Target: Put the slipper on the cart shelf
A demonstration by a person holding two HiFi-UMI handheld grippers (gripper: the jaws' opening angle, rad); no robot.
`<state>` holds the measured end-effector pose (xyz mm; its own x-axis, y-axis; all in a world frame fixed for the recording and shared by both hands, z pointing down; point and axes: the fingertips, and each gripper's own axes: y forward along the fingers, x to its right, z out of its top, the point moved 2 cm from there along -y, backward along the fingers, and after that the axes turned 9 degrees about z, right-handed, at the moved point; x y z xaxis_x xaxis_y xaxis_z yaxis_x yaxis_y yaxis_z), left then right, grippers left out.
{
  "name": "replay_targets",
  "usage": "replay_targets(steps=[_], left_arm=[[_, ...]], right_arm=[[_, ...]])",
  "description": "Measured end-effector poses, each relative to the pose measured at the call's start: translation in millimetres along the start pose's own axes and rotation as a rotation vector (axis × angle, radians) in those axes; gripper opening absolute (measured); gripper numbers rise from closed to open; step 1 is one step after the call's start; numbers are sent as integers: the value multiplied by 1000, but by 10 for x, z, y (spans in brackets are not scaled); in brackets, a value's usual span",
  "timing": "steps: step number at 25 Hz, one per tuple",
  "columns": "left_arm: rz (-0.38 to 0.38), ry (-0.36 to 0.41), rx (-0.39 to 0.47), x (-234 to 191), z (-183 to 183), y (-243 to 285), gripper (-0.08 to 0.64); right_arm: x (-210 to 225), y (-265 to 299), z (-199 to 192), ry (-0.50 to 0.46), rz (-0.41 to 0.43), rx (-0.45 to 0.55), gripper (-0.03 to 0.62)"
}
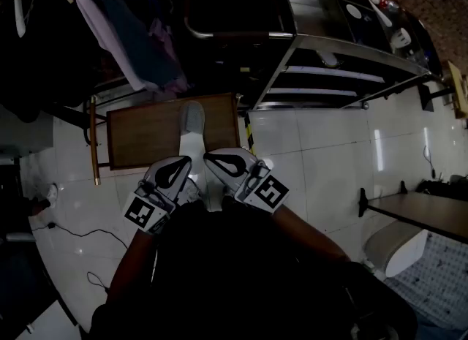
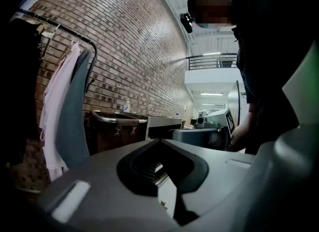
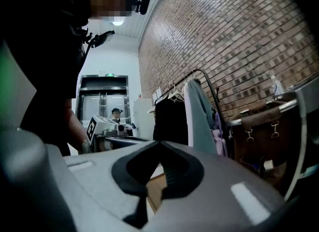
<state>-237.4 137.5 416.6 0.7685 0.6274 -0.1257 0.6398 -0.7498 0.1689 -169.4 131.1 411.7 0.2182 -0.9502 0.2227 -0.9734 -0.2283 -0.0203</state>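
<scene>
A pale grey slipper (image 1: 191,121), soft-looking and elongated with a rounded end, is seen lying on a brown, wood-grained board (image 1: 139,141) set over glossy white floor tiles (image 1: 322,156). It is placed left of the brushed-metal cart (image 1: 351,75), apart from its shelves. The left gripper (image 1: 186,161) and right gripper (image 1: 208,158), smooth grey moulded shells lined with ribbed black pads, are held just short of the slipper, each with its jaws brought together on nothing

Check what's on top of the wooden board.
One pale slipper lies on the wooden board; nothing else shows. The left gripper and right gripper hide its near right corner.
</scene>
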Motion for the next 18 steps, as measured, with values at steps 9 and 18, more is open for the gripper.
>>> replay_targets(steps=[9, 18], left_arm=[[1, 30, -22, -114, -67, 93, 2], [-23, -60, 62, -917, -123, 74, 2]], right_arm=[[246, 70, -214, 47, -7, -25, 2], [632, 491, -813, 171, -134, -155, 5]])
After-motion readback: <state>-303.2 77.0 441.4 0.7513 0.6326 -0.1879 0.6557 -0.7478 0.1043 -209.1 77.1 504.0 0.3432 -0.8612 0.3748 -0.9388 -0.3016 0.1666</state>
